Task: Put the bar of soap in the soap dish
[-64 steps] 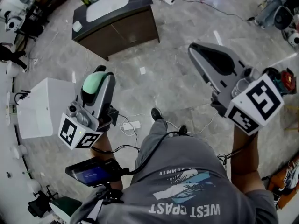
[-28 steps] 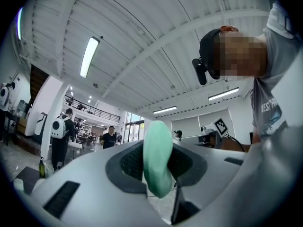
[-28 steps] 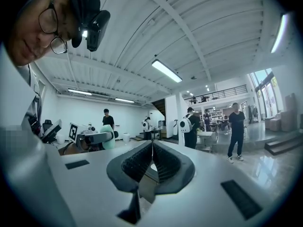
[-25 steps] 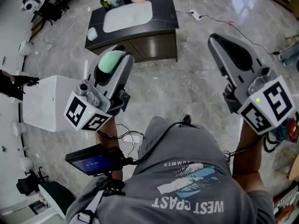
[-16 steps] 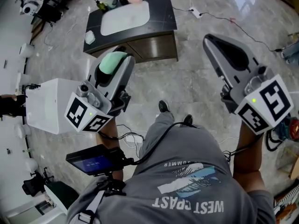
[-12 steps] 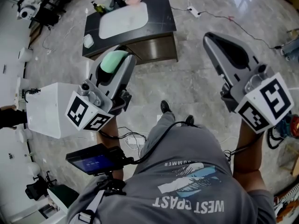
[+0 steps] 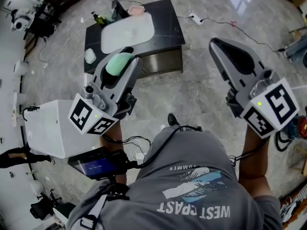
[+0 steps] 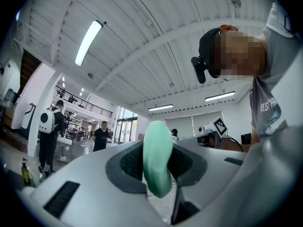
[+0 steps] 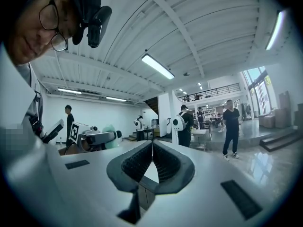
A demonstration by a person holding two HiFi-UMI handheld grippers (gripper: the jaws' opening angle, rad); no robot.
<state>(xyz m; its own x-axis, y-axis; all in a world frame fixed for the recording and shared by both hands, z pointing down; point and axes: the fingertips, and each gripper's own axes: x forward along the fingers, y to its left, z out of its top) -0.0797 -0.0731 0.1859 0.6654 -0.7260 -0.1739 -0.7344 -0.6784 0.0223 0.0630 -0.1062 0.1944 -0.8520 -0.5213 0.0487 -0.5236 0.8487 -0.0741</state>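
While left claw clamps green soap, right claw sits closed, empty — counter well apart across floor.

I take this for a big open hall, probably a robotics lab or test space. It has a polished stone floor, a ribbed white ceiling with strip lights, and a railed mezzanine. A lone vanity cabinet with a basin stands mid-floor. A power strip trails cable beside it. People stand about, some wearing white backpacks.
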